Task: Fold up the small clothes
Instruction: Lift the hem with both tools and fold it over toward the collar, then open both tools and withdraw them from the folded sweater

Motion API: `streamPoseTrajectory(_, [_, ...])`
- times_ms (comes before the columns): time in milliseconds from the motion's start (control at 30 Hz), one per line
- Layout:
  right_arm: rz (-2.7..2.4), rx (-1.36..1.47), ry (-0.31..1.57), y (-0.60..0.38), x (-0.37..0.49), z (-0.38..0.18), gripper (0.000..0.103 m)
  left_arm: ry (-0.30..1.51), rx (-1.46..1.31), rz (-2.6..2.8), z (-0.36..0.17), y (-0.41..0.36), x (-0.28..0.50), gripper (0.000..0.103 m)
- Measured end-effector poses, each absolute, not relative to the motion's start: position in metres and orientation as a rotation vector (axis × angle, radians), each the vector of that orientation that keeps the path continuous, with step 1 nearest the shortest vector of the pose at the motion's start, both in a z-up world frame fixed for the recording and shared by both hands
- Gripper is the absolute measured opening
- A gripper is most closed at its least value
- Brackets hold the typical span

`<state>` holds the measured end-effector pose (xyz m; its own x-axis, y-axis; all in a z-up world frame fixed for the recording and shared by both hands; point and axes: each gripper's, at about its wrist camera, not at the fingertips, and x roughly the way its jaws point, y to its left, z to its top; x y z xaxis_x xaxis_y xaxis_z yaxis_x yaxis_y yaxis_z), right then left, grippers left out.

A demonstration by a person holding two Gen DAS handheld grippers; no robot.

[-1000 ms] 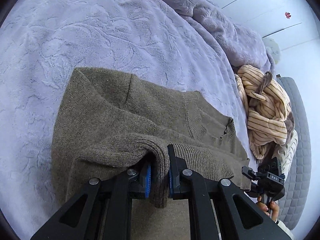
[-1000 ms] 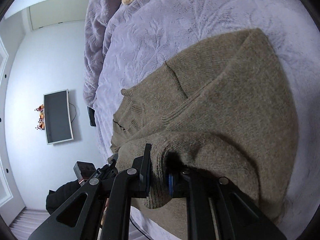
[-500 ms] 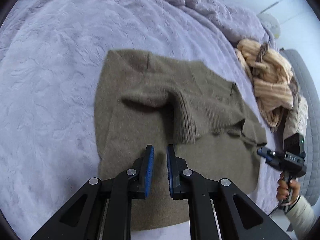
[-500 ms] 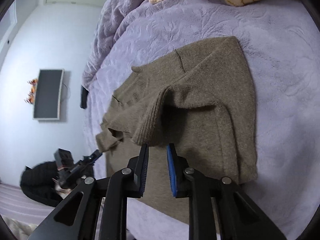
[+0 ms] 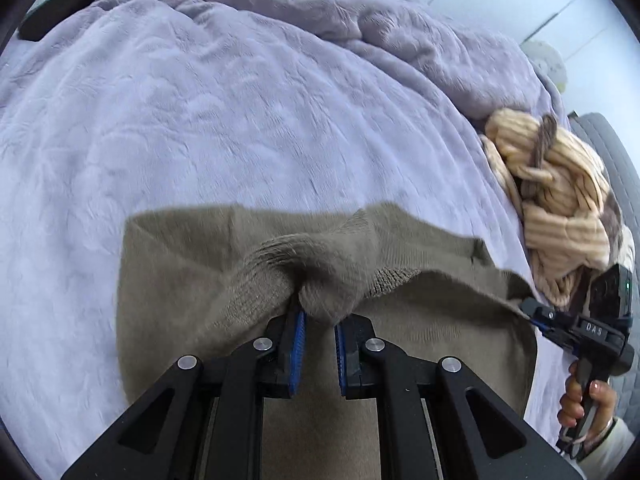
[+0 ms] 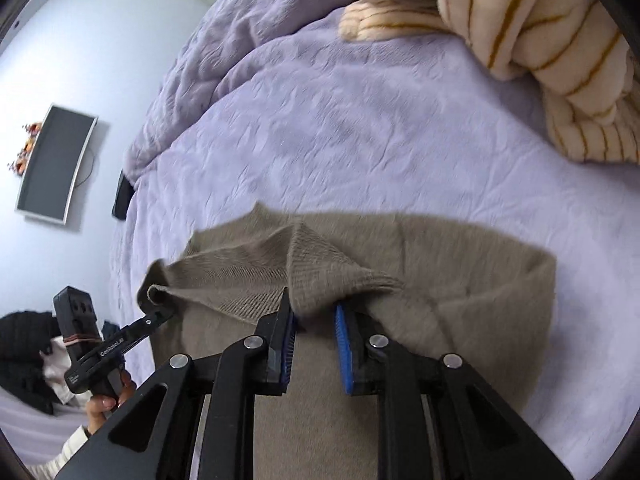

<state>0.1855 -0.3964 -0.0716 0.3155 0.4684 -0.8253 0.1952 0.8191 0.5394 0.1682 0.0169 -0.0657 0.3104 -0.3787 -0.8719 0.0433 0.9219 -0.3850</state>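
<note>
A brown knit sweater (image 5: 180,264) lies on a lavender bedspread (image 5: 200,120). In the left wrist view my left gripper (image 5: 320,316) is shut on a bunched fold of it, which covers the tips of the blue pads (image 5: 298,340). At the right edge, my right gripper (image 5: 530,314) pinches the sweater's raised edge. The right wrist view shows the sweater (image 6: 460,264) spread ahead and a ribbed fold caught in my right gripper (image 6: 314,312). My left gripper (image 6: 160,310) holds a lifted corner at the left.
A heap of cream striped clothes (image 5: 560,208) (image 6: 540,40) lies past the sweater on the bed. The duvet (image 5: 360,12) is bunched along the far side. A hand (image 5: 580,404) holds the right gripper's handle. A screen (image 6: 56,164) hangs on the wall.
A second ago both grippers held sweater folds. Half a second ago both hung empty above the flat sweater. Now each has a fold between its pads again, and the edges are raised.
</note>
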Motion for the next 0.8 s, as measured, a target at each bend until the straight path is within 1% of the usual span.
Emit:
streamPoseTrajectory(33, [0.184, 0.617, 1.258, -0.399, 0.188, -0.071, 0.023, 1.216, -0.323, -0.272, -0.063, 0.021, 0.172, 0.013])
streamPoseTrajectory(100, [0.167, 0.590, 1.256, -0.402, 0.188, -0.066, 0.034, 1.192, -0.324, -0.244, -0.054, 0.029, 0.174, 0.013])
streamPoseTrajectory(133, [0.155, 0.574, 1.252, -0.402, 0.186, -0.062, 0.035, 1.182, -0.327, -0.235, -0.049, 0.033, 0.175, 0.013])
streamPoseTrajectory(233, [0.132, 0.555, 1.224, -0.401, 0.176, -0.050, 0.036, 1.181, -0.304, -0.238, -0.041, 0.037, 0.169, 0.013])
streamPoseTrajectory(333, [0.185, 0.542, 1.184, -0.393, 0.161, -0.038, 0.036, 1.209, -0.231, -0.279, -0.045, 0.023, 0.155, 0.013])
streamPoseTrajectory(433, [0.289, 0.509, 1.240, -0.369, 0.156, -0.047, 0.036, 1.265, -0.182, -0.268, -0.065, 0.008, 0.152, 0.013])
streamPoseTrajectory(533, [0.263, 0.431, 1.282, -0.354, 0.161, -0.066, 0.036, 1.277, -0.215, -0.216, -0.080, 0.003, 0.157, 0.013])
streamPoseTrajectory(700, [-0.057, 0.442, 1.152, -0.396, 0.163, -0.066, 0.036, 1.269, -0.244, -0.159, -0.076, 0.013, 0.158, 0.013])
streamPoseTrajectory(767, [-0.164, 0.434, 1.132, -0.416, 0.158, -0.062, 0.040, 1.261, -0.211, -0.139, -0.069, 0.018, 0.154, 0.013])
streamPoseTrajectory(800, [-0.197, 0.452, 1.128, -0.428, 0.154, -0.062, 0.040, 1.258, -0.196, -0.129, -0.066, 0.020, 0.152, 0.013])
